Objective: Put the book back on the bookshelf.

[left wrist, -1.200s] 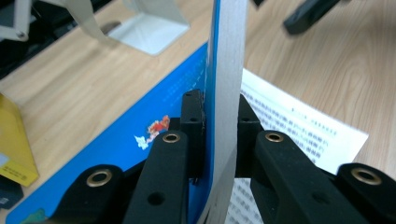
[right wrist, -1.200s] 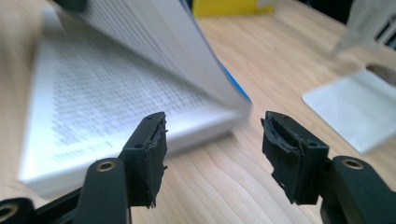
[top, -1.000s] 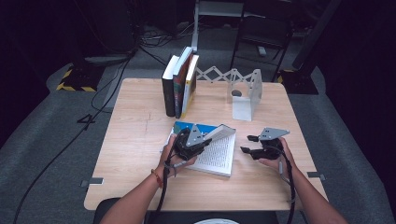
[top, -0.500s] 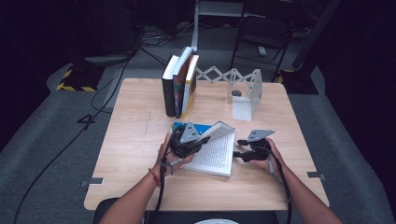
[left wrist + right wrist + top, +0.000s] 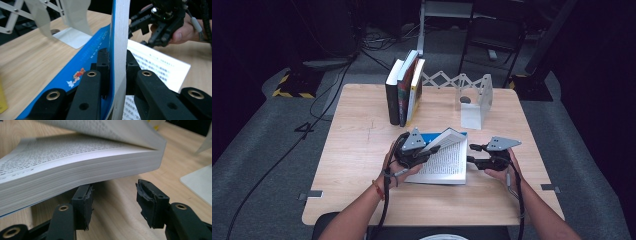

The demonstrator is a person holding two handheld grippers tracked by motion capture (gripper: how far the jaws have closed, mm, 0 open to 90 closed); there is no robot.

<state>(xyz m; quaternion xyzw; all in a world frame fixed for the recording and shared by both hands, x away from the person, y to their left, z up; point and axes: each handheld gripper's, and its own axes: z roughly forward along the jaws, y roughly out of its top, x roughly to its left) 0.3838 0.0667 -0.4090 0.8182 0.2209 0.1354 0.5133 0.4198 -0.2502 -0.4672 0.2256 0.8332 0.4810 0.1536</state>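
From the high view I see my left tool (image 5: 428, 148) just left of centre in the frame, closed on the front cover and first pages of the open book (image 5: 443, 162), which lies on the worktop (image 5: 352, 150) in the lower middle of the picture. In the left gripper view the blue cover (image 5: 82, 67) and a white wad of pages stand nearly upright, pinched between the two black jaws. My right tool (image 5: 476, 154) sits at the book's right edge; in the right gripper view its jaws are apart and hold nothing, with the thick stack of pages just above and left of them and bare wood between the pads. I judge the risk to be here: the lifted part is held near one edge only, so if I swing the left tool further the thin pages could slide out, crease or tear at the spine. If I push the right tool in low, its left jaw could catch under the page block and shove the whole book across the worktop. The upright books (image 5: 404, 90) and the white bookend (image 5: 477, 102) in the upper middle stand well apart from all this.
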